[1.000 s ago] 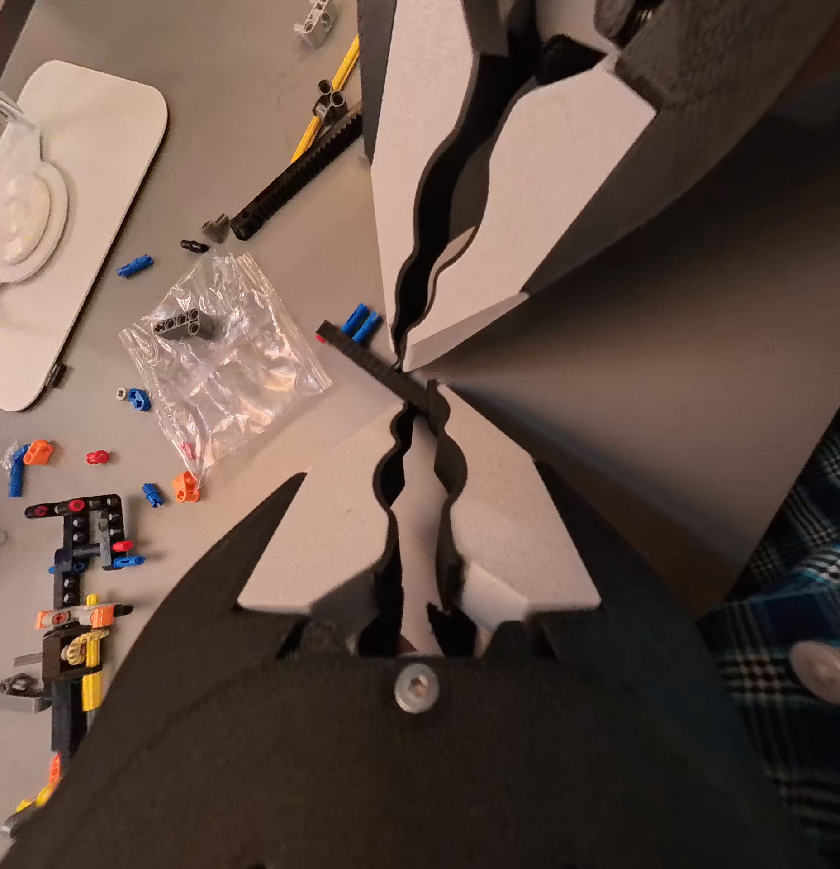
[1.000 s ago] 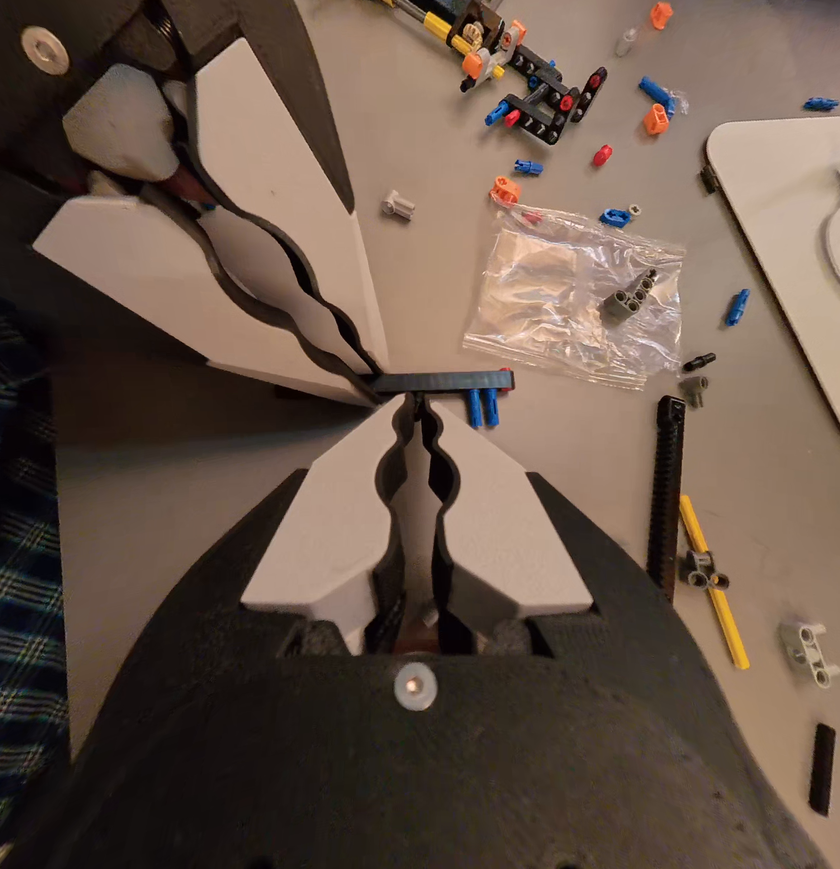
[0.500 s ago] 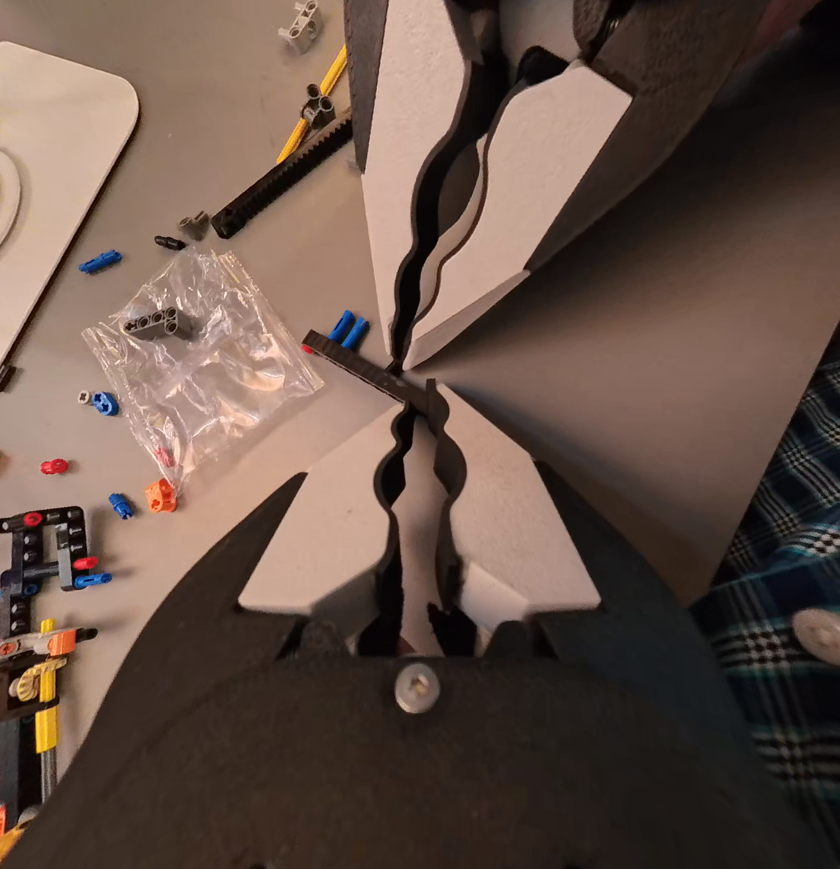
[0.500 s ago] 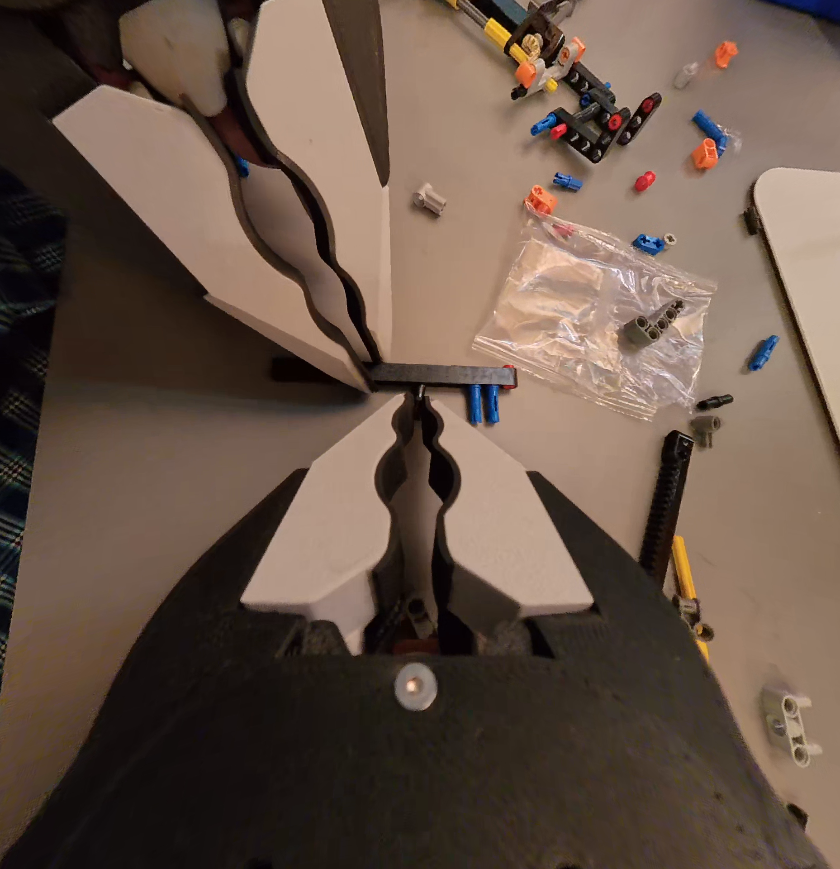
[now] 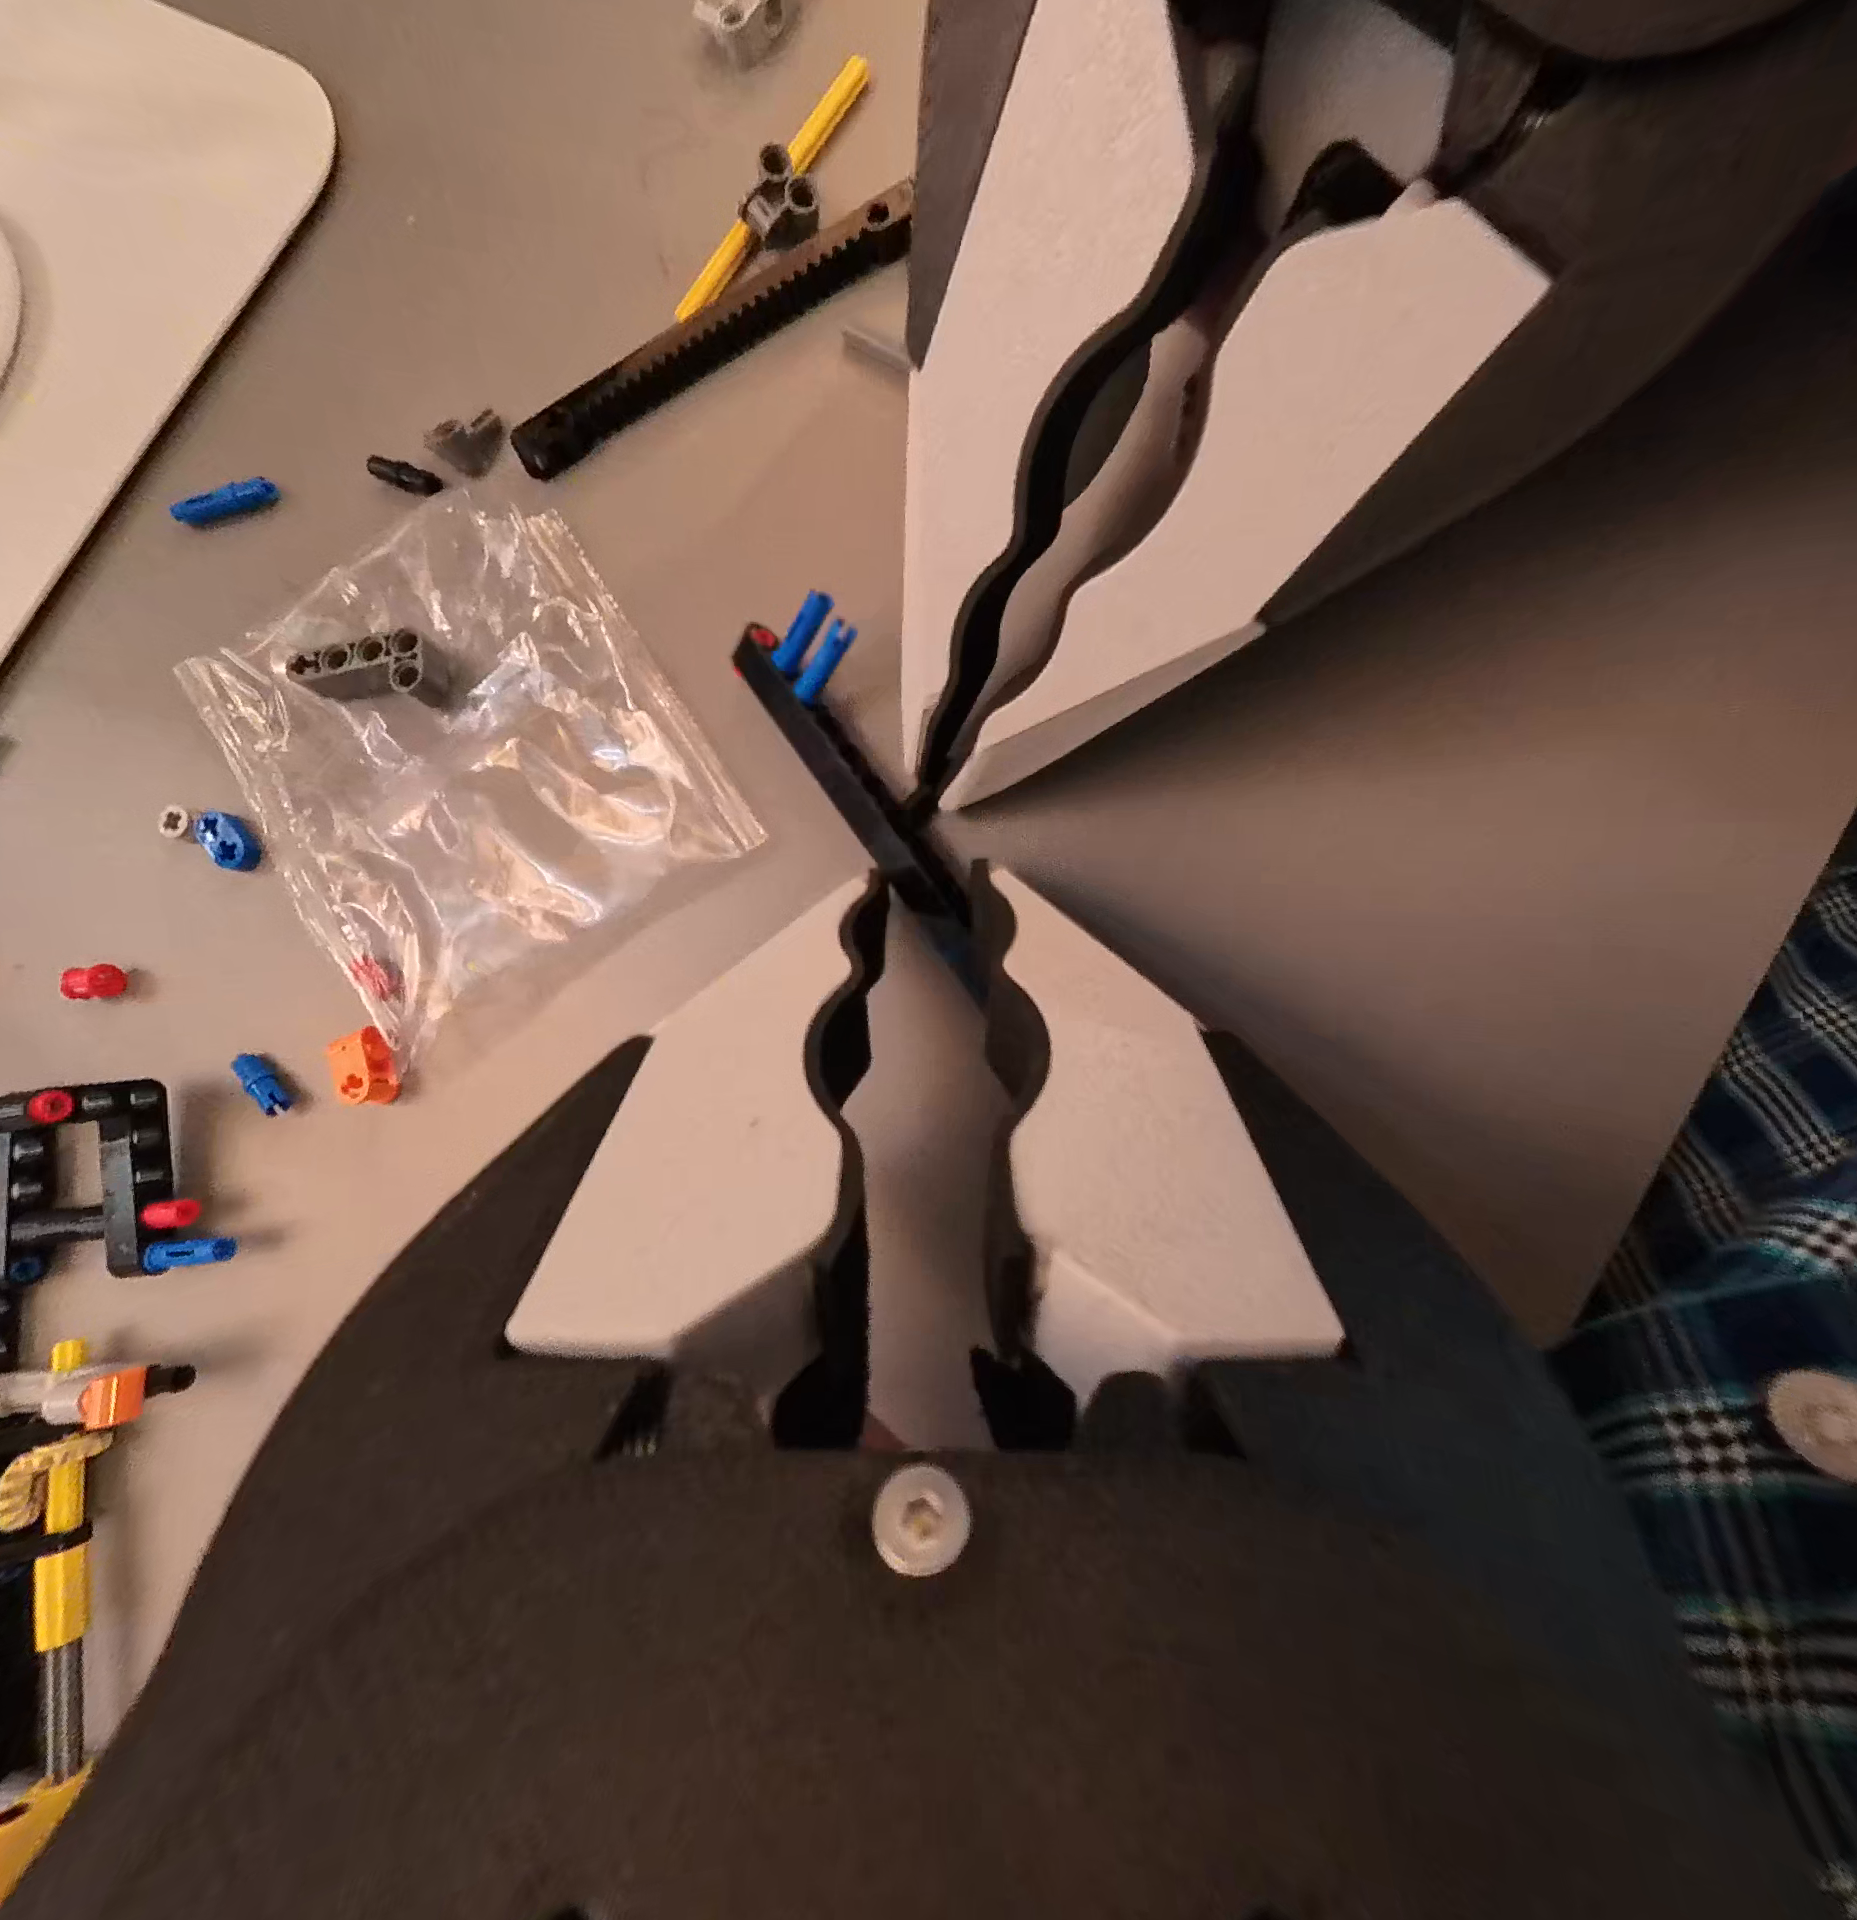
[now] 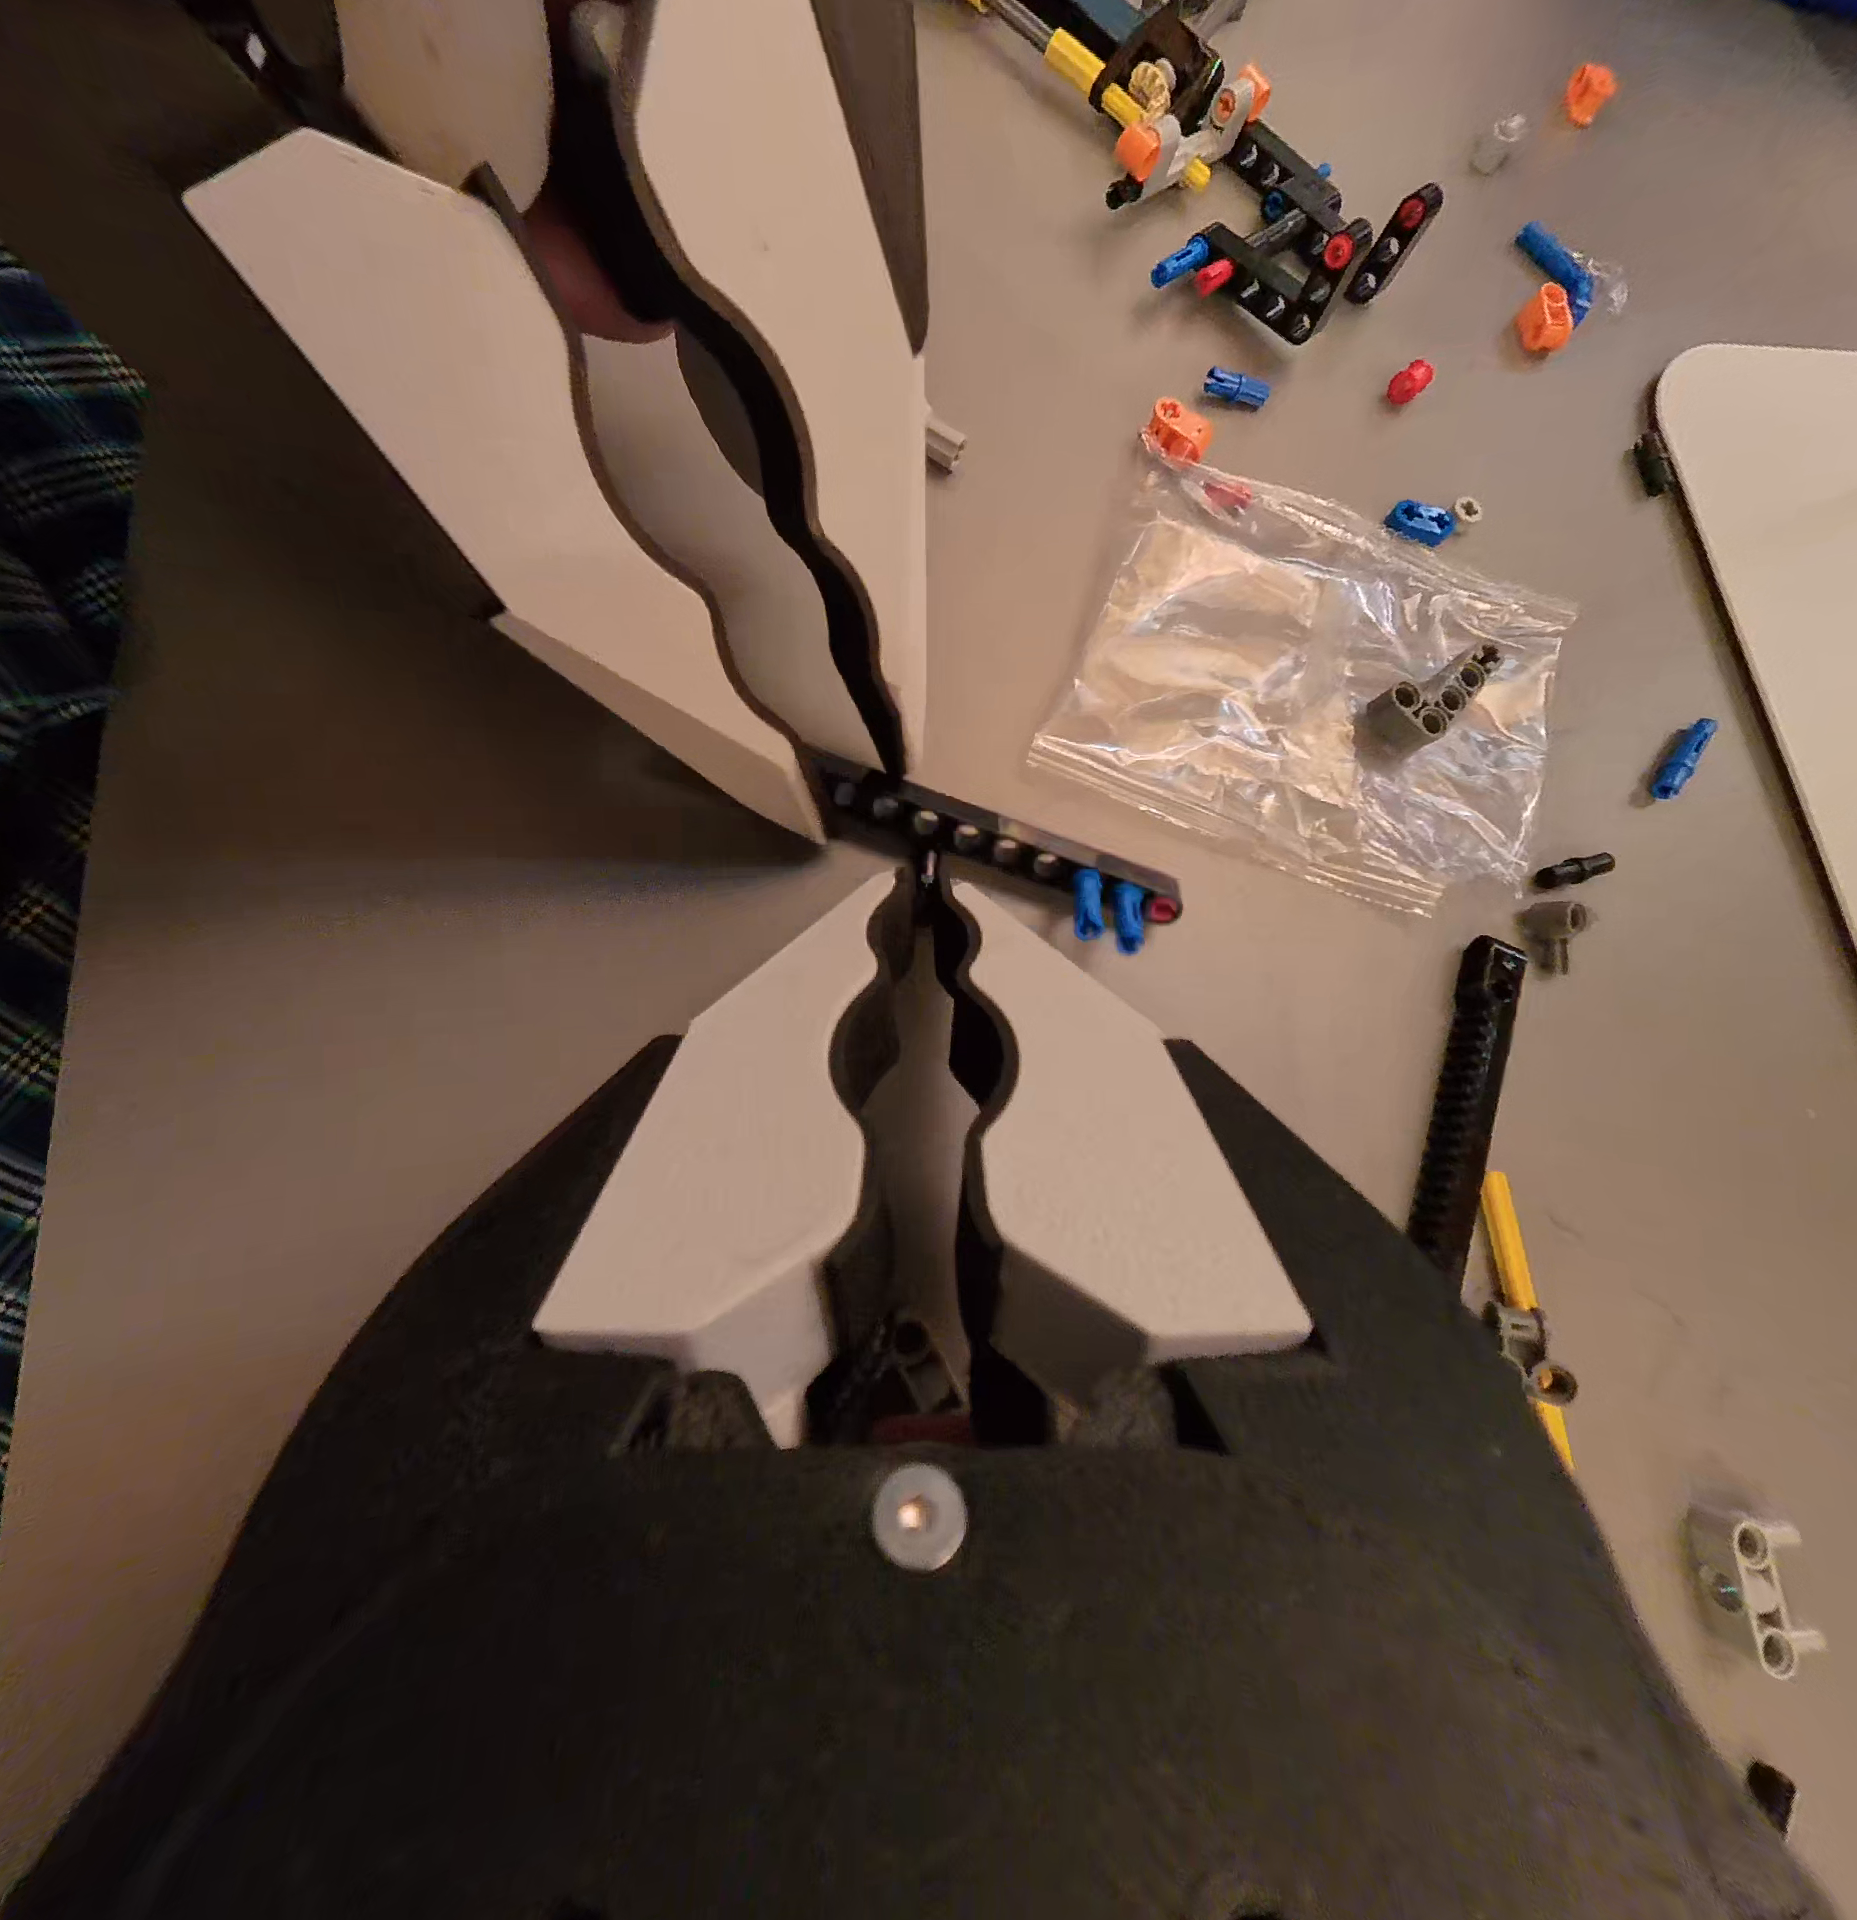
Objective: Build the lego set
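Both wrist cameras close above bench (image 5: 591, 260), looking down along fingers from opposite sides; shared: beam (image 5: 851, 758) (image 6: 991, 836), bag (image 5: 467, 769) (image 6: 1298, 686).

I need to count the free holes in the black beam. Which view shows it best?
The right wrist view: the black beam lies broadside there, its row of holes visible. The left wrist view shows it edge-on, holes hidden.

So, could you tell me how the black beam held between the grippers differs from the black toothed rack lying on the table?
The black beam is held off the table at the fingertips of the left gripper; the toothed rack lies loose on the table. The beam shows a row of round holes along its side and carries two blue pins; the rack has fine teeth along one edge and no pins. Both are long, straight and black.
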### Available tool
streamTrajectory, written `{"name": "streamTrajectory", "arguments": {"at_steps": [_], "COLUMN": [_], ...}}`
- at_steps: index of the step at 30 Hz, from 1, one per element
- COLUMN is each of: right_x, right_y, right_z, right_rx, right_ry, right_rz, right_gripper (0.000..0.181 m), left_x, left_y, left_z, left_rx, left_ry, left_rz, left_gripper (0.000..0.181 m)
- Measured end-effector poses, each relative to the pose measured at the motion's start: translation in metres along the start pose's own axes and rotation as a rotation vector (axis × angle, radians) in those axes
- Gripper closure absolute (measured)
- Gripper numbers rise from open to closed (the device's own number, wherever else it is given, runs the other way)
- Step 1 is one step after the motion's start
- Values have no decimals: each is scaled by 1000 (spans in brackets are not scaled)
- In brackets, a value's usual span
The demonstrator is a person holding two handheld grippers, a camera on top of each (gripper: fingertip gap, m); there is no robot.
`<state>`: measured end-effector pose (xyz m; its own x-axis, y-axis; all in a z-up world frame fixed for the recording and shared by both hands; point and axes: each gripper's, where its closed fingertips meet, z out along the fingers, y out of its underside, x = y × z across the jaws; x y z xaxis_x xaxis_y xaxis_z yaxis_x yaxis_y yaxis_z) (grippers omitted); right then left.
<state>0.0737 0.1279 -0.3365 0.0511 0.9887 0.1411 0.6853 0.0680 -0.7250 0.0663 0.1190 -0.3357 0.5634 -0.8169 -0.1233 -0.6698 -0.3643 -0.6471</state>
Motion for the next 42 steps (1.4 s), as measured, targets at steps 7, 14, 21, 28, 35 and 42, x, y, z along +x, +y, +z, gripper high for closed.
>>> {"name": "streamTrajectory", "arguments": {"at_steps": [7,14,21,28,35,42], "right_x": [-2,2,2,4,5,6], "right_y": [3,4,2,2,1,1], "right_z": [-4,-5,-2,-3,-2,-2], "right_rx": [-14,-14,-6,-6,-4,-6], "right_ry": [-4,17,27,60,84,113], "right_rz": [11,37,47,48,56,62], "right_gripper": [180,180,180,180,180,180], "left_x": [-2,-1,-3,-3,-6,-7], "left_y": [0,0,-1,-2,-2,-2], "left_z": [-4,3,6,7,7,7], "left_rx": [0,-18,-17,1,24,29], "left_ry": [-6,7,-15,-12,12,21], "left_rz": [-13,-29,-31,-50,-116,-142], "left_gripper": [165,157,172,173,174,175]}}
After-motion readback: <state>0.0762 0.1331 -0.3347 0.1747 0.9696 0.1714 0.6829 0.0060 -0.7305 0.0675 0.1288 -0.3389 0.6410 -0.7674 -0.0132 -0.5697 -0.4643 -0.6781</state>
